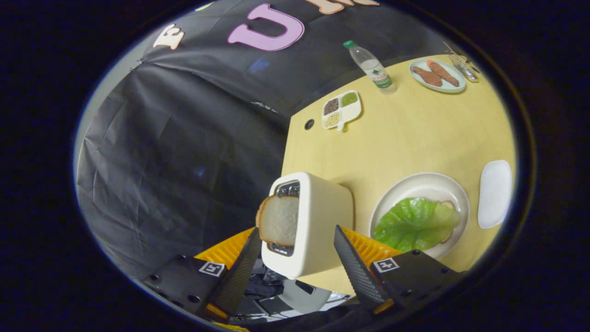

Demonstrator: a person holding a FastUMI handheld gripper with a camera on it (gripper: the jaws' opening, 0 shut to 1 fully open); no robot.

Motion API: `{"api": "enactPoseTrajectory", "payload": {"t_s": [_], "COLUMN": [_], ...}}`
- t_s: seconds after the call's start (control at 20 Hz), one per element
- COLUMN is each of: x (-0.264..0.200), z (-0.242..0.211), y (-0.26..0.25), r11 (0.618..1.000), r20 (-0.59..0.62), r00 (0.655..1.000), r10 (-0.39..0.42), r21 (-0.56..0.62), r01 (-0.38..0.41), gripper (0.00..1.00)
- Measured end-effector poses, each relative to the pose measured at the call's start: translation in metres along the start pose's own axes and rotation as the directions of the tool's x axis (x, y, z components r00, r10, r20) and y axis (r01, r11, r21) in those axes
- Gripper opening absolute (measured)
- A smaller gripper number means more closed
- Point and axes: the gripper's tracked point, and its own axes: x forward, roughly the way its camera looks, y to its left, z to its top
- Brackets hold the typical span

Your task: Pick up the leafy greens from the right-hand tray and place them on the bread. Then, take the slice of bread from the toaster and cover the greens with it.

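The gripper (295,249) is wide open and holds nothing; the toaster (318,221) with the bread slice (279,220) stands between its fingers.

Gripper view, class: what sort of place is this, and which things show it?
Probably a staged kitchen table inside a cloth-walled booth. A toaster holds a bread slice between the open tongs; lettuce covers bread on a plate; black cloth hangs behind.

tongs (295,251) spread wide, straddling toaster (308,226), bread slice (278,220) in slot, greens (415,223) on plate (421,184), yellow surface (405,133)
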Motion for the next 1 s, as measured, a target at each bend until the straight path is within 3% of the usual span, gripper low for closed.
{"api": "enactPoseTrajectory", "payload": {"t_s": [0.3, 0.6, 0.7, 1.0], "x": [0.035, 0.066, 0.071, 0.072], "z": [-0.002, -0.015, -0.018, -0.026], "y": [0.047, 0.033, 0.026, 0.019], "r11": [0.994, 0.945, 0.919, 0.887], "r20": [0.007, 0.056, 0.07, 0.07], "r00": [1.0, 0.989, 0.982, 0.976], "r10": [0.006, -0.138, -0.175, -0.206], "r21": [-0.109, -0.292, -0.346, -0.407], "r01": [-0.005, 0.148, 0.189, 0.217], "gripper": [1.0, 1.0, 0.89, 0.55]}}
